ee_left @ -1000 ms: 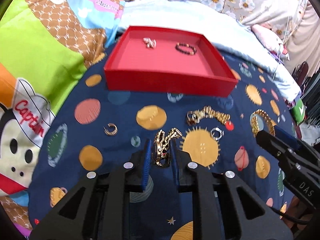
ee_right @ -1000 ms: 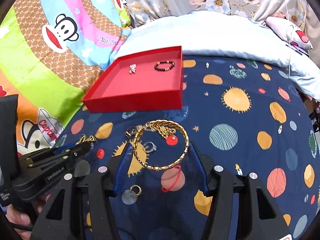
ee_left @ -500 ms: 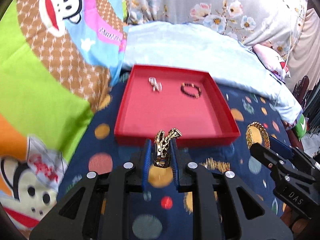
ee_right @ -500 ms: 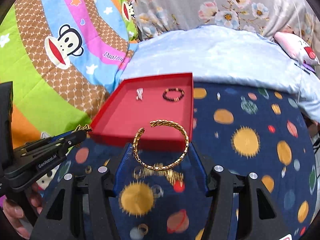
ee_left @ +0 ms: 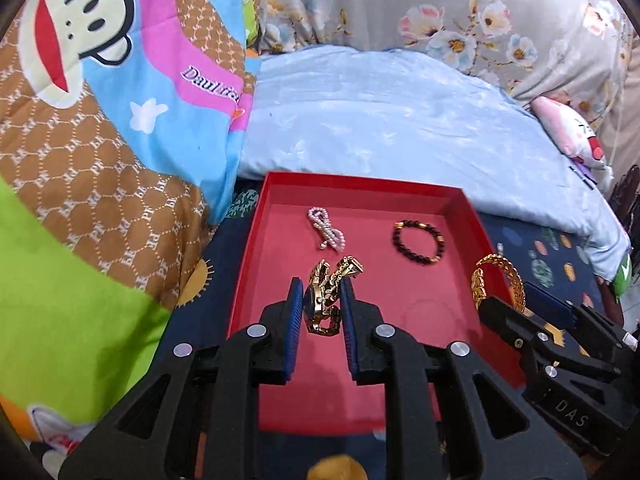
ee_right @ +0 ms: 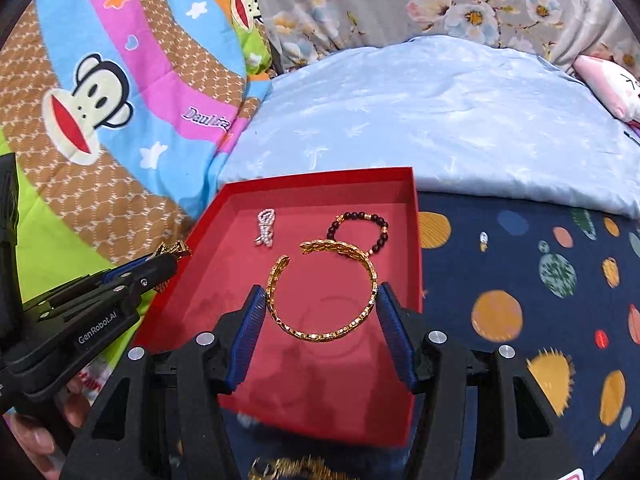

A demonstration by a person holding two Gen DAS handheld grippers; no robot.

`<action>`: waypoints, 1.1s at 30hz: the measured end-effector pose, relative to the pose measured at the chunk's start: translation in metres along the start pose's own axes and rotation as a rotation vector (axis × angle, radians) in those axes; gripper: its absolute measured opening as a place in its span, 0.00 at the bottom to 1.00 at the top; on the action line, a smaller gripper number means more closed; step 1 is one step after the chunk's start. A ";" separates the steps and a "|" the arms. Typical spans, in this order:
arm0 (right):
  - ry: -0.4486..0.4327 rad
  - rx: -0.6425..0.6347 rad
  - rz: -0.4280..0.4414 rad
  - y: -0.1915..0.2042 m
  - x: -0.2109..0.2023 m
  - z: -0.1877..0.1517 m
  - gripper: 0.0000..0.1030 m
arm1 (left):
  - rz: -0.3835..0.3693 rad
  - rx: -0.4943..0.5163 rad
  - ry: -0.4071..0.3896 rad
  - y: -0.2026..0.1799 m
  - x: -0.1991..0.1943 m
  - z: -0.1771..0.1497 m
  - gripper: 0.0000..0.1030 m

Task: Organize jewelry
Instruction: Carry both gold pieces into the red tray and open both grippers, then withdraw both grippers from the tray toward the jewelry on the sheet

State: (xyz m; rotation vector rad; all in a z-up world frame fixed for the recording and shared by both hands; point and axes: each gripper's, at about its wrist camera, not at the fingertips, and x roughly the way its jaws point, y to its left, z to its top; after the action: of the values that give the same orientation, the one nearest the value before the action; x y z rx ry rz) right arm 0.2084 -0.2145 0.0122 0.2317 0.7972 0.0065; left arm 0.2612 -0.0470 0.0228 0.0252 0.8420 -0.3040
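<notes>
Our left gripper (ee_left: 320, 304) pinches a gold watch (ee_left: 327, 294); our right gripper (ee_right: 322, 306) spans a gold bangle (ee_right: 324, 292), both above the red tray (ee_left: 472, 216). Beyond our fingertips lie a pearl piece (ee_left: 326, 229) and beaded bracelet (ee_left: 419, 242). We should lower before releasing, onto bare floor short of these.

Pearl piece (ee_left: 326, 230) left of bead bracelet (ee_left: 419, 242), in tray (ee_left: 256, 264)

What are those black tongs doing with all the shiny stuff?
A person is tidying jewelry into a red box on a bed. The left tongs pinch a gold watch, and the right tongs hold a gold bangle; both hang over the box, not yet let go. A pearl piece and a dark bead bracelet already lie inside.
</notes>
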 end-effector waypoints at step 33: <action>-0.018 0.049 0.000 -0.001 -0.016 -0.021 0.56 | 0.085 -0.007 0.025 -0.001 0.012 -0.005 0.43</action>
State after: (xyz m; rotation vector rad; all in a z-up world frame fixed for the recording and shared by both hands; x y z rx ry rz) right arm 0.1825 -0.2124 0.0096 0.2781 0.7800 -0.0147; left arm 0.2650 -0.0508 0.0105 0.0577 0.8646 -0.2212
